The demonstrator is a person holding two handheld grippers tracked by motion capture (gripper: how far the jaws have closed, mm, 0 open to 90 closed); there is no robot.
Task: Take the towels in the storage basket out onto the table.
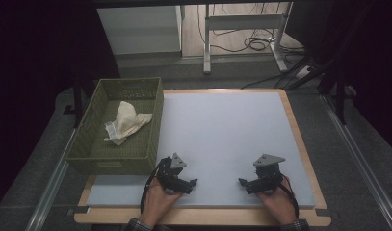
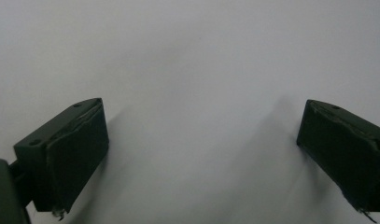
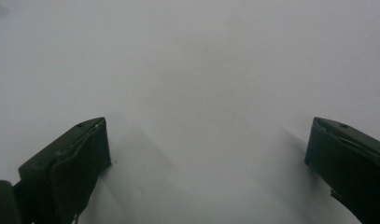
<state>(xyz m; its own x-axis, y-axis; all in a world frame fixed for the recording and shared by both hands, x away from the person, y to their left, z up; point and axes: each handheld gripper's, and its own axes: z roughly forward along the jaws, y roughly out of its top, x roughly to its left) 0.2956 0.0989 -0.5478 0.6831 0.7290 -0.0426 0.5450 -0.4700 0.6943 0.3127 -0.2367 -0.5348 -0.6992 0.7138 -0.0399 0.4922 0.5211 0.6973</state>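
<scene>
High view showed the left hand-held gripper (image 1: 192, 183) and the right hand-held gripper (image 1: 243, 182) resting low at the near edge of the pale mat (image 1: 222, 134) on the counter (image 1: 299, 139), their tips turned toward each other and well apart. Both had their jaws spread wide with nothing between them; the left gripper view and the right gripper view each looked past two black jaws onto bare pale surface. The cream cloth (image 1: 126, 121) lay crumpled inside the green woven basket (image 1: 99, 161) at the left edge of the counter (a white label stuck out at its near end), well away from either hand-held gripper. Judging from this, the work looked finished, or nearly so: the cloth was in the basket, nothing else lay on the mat, and both hands sat in what read as a resting pose. If anything remained, it would have been only to tidy the cloth.
</scene>
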